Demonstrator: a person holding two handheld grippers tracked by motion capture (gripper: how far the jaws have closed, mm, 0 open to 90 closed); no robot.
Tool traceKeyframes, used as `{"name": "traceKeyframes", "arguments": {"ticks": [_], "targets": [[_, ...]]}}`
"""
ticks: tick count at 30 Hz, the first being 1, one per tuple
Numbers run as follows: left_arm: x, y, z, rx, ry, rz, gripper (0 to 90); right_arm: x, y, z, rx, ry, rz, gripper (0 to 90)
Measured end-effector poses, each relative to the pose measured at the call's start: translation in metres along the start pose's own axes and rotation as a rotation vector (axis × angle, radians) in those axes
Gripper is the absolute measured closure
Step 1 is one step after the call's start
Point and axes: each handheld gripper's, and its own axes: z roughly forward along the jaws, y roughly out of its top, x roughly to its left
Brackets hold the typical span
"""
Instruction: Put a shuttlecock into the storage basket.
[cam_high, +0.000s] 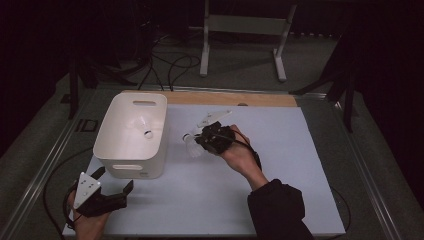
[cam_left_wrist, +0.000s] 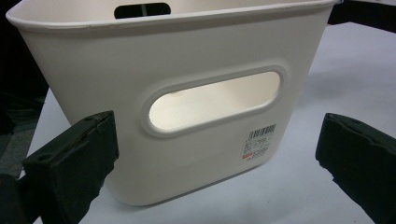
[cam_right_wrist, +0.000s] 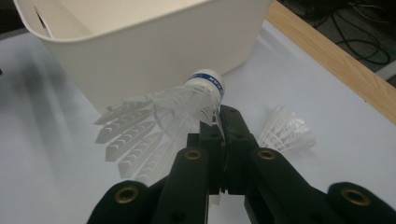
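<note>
The right gripper (cam_right_wrist: 219, 122) was clenched on a white plastic shuttlecock with a blue band round its cork (cam_right_wrist: 187, 100), its two black jaws pinching the edge of the feathered skirt so that the shuttlecock lay tilted across them, cork toward the tub. In the high view the right gripper (cam_high: 196, 139) hung over the pale blue table mat (cam_high: 280, 190), just beside the right wall of the white plastic tub with oval handle slots (cam_high: 131, 134). A second white shuttlecock (cam_right_wrist: 286, 133) lay on the mat close to the clenched jaws, apart from them. Inside the tub another shuttlecock (cam_high: 144, 125) rested on the floor.

The left gripper (cam_high: 111, 186) was released, its jaws spread wide with nothing between the pads, held low at the near left corner of the mat. Its own view faced the tub's near wall (cam_left_wrist: 140, 60), with the handle slot and a barcode sticker (cam_left_wrist: 259, 142) between the open jaws, neither pad touching the plastic
</note>
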Motion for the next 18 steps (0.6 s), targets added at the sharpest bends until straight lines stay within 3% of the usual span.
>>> {"name": "traceKeyframes", "arguments": {"ticks": [18], "targets": [[0.000,0.000,0.000,-0.001,0.001,0.001,0.2,0.001,0.020,-0.010,-0.019,0.000,-0.002,88.7]]}}
